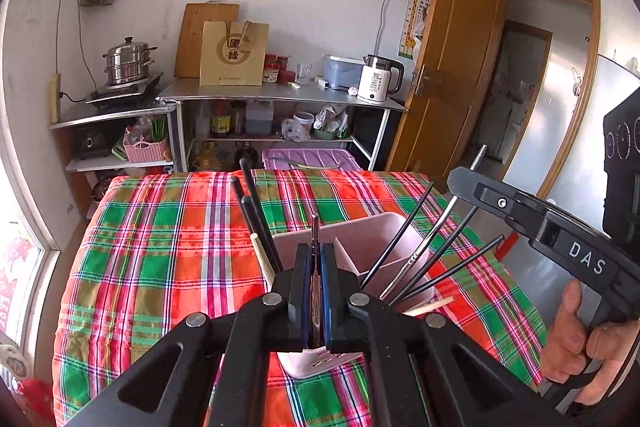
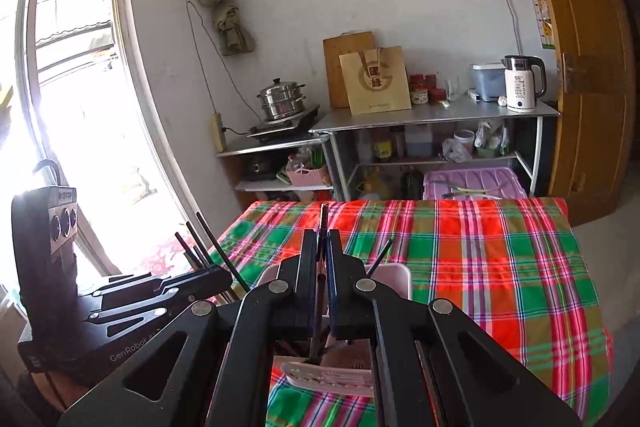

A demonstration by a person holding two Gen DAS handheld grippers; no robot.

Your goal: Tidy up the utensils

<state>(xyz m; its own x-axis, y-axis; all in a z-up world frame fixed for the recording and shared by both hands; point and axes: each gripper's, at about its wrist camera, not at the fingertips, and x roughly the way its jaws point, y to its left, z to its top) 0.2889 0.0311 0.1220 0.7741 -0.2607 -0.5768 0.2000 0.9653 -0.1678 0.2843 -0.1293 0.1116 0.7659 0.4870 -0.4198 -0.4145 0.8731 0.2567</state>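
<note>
A pink divided utensil holder [image 1: 362,239] stands on the plaid tablecloth [image 1: 168,251]. Black chopsticks [image 1: 400,235] and a metal one [image 1: 430,243] lean in its right compartment; black chopsticks [image 1: 252,211] and a wooden one [image 1: 262,257] lean in its left side. My left gripper [image 1: 316,259] is shut on a thin metal utensil [image 1: 315,231], held upright over the holder. My right gripper [image 2: 321,255] is shut on a black chopstick [image 2: 323,223] over the holder [image 2: 394,275]; its lower end reaches into the holder. The left gripper also shows in the right wrist view [image 2: 204,277].
Behind the table stand metal shelves [image 1: 280,95] with a steamer pot [image 1: 128,61], a paper bag [image 1: 234,53], a white kettle [image 1: 378,79] and a purple bin [image 1: 312,159]. A wooden door [image 1: 452,67] is at the right, a window [image 2: 80,107] at the left.
</note>
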